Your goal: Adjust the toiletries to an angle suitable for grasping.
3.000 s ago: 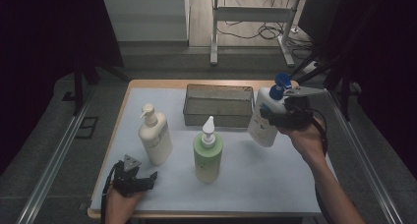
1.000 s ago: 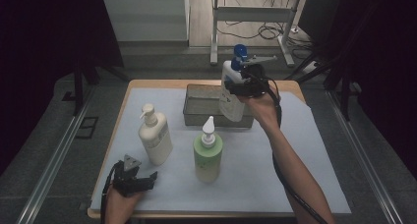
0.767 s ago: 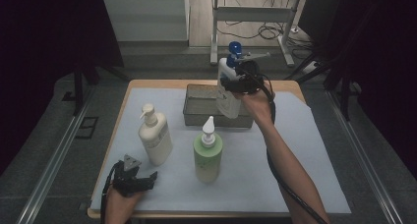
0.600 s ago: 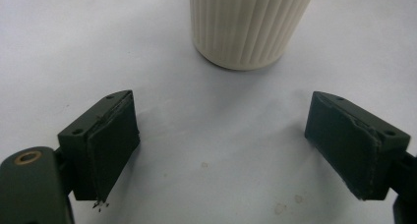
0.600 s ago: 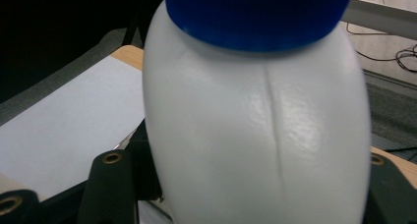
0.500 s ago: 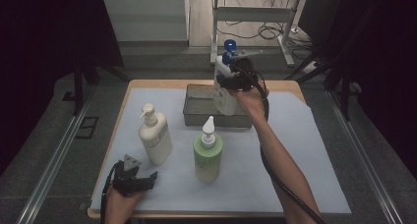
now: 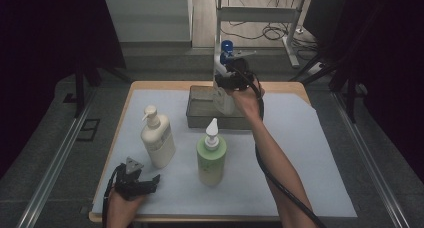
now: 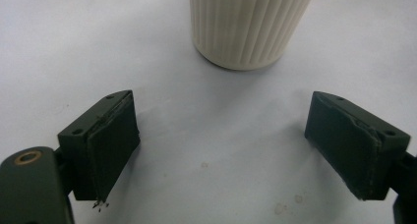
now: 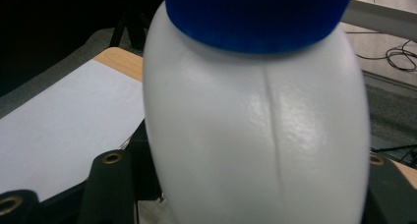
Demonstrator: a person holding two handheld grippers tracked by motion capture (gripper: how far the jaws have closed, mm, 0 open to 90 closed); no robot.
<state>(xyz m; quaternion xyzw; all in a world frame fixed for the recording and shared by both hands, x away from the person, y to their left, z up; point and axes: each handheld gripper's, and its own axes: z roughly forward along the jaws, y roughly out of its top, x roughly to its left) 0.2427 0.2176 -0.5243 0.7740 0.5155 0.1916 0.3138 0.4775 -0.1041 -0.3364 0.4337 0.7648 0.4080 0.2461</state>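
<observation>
Hanging upright over the grey bin (image 7: 200, 110): white bottle (image 7: 223, 90) with blue cap (image 7: 227, 46), long axis vertical, clamped between the jaws of the right gripper (image 7: 231, 77). Bin's right end lies directly beneath; open room inside to its left. Left gripper (image 7: 141, 184), jaws wide and empty, rests near the cream pump bottle (image 7: 157, 138); green pump bottle (image 7: 211, 155) stands beside.

Glossy smooth plastic forms the white bottle (image 9: 255, 135) (blue cap (image 9: 258, 15) matt); the cream pump bottle (image 8: 248, 25) looks ribbed, the tabletop (image 7: 150, 87) wooden.
</observation>
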